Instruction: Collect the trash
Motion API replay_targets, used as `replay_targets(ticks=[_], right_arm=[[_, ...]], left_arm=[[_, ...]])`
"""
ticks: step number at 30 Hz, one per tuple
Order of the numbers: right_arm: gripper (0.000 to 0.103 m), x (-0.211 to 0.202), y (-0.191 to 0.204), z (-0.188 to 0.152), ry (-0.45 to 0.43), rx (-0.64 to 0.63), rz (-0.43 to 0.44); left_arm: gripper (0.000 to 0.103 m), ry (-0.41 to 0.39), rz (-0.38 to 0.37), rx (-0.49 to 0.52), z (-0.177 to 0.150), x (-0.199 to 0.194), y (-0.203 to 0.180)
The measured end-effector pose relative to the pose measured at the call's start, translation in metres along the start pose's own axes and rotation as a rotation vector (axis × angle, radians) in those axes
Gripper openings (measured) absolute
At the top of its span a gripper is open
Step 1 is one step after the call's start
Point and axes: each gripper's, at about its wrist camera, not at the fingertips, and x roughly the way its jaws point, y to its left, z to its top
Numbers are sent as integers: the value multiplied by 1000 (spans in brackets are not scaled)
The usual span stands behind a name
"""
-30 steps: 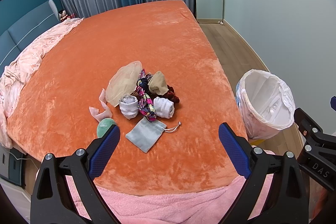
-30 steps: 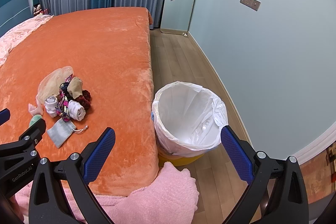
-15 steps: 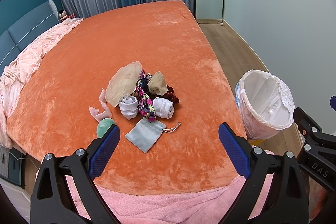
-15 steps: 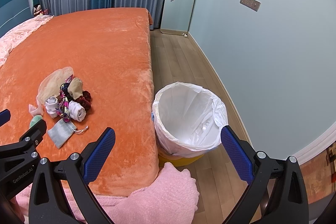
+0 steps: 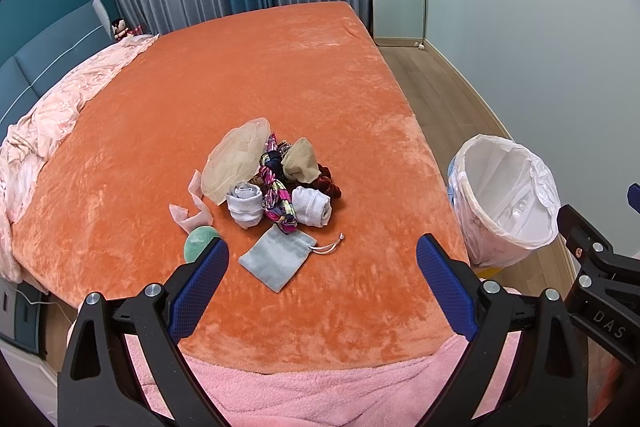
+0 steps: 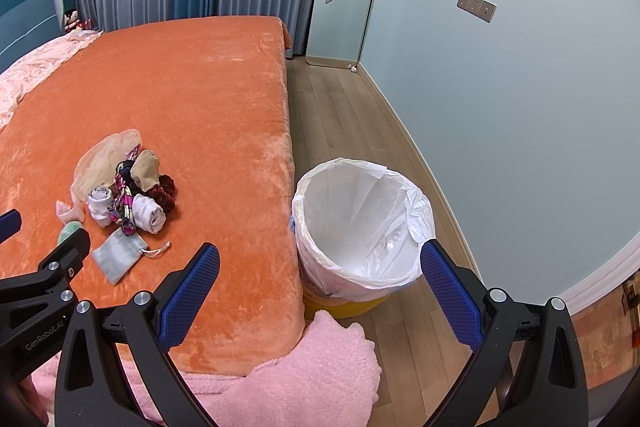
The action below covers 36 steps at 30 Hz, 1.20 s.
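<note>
Trash pile (image 5: 276, 183): lay in a loose heap near the middle of the orange bedspread (image 5: 240, 75), toward the near edge; gathered close, so likely one short reach per piece.
Pile contents: two rolled white socks, a patterned fabric strip, a dark red scrunchie, a tan cloth, a sheer beige net, pink paper scraps.
Grey pouch (image 5: 278, 257): sat just near of the heap, apart from it, drawstring trailing right; nearest item to the left tool.
Green ball (image 5: 198, 241): partly hidden behind the left tool's left finger.
Bin (image 6: 362, 227): stood on the floor against the bed's right side, white liner open and seemingly empty; placed for a short carry.
Left gripper (image 5: 322, 267): fingers wide apart, empty, hovering over the near bed edge, aimed at the pouch.
Right gripper (image 6: 320, 273): fingers wide apart, empty, facing the bin.
Stage: judged as the start; nothing collected yet.
</note>
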Motion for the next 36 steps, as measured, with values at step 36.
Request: replay_targets(ticks=[36], right_arm=[[96, 73, 123, -37, 17, 35, 204]], left_arm=[[90, 146, 59, -207, -43, 130, 176]])
